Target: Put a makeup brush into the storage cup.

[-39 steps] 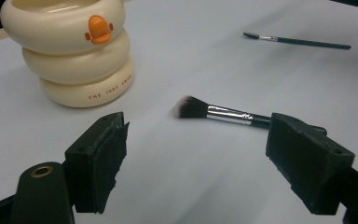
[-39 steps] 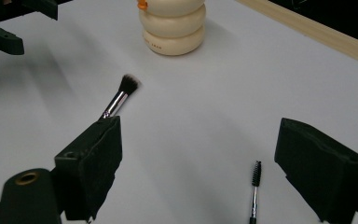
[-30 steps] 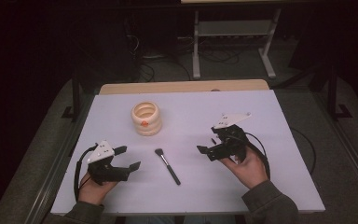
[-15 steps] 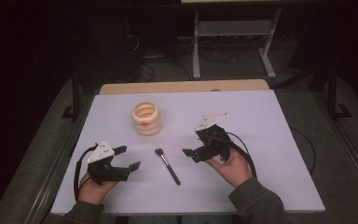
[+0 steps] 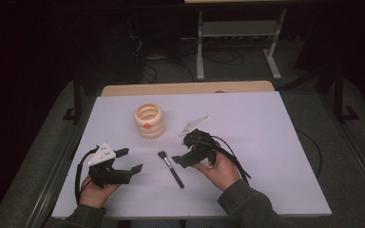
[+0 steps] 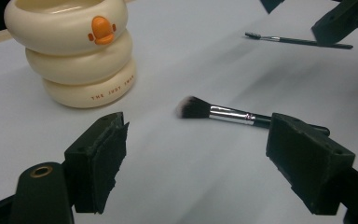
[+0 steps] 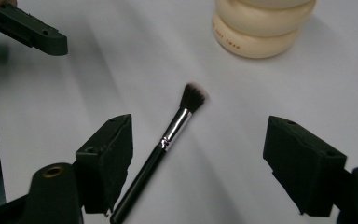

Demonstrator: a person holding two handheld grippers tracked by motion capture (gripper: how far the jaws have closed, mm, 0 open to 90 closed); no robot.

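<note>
A black-handled makeup brush (image 5: 170, 168) with a silver ferrule lies flat on the white table (image 5: 275, 142), bristles toward the far side. My left gripper (image 5: 128, 160) rests open just left of it, jaws wide, the brush (image 6: 223, 113) ahead of its right jaw. My right gripper (image 5: 179, 149) hovers just right of the brush head, open. Its jaws have just been closing a little, and nothing is pressed between them. In the right gripper view (image 7: 200, 135) the brush (image 7: 177, 126) lies on the table ahead, nearer the left jaw.
A cream ribbed cup (image 5: 148, 119) with an orange duck bill stands behind the brush, also seen close up (image 6: 74, 51) (image 7: 261, 28). A thin dark stick (image 6: 298, 41) lies beneath the far gripper. A metal stand (image 5: 237, 38) is beyond the table.
My right gripper has moved left across the table, toward the brush. The left gripper, brush and cup have stayed put.
</note>
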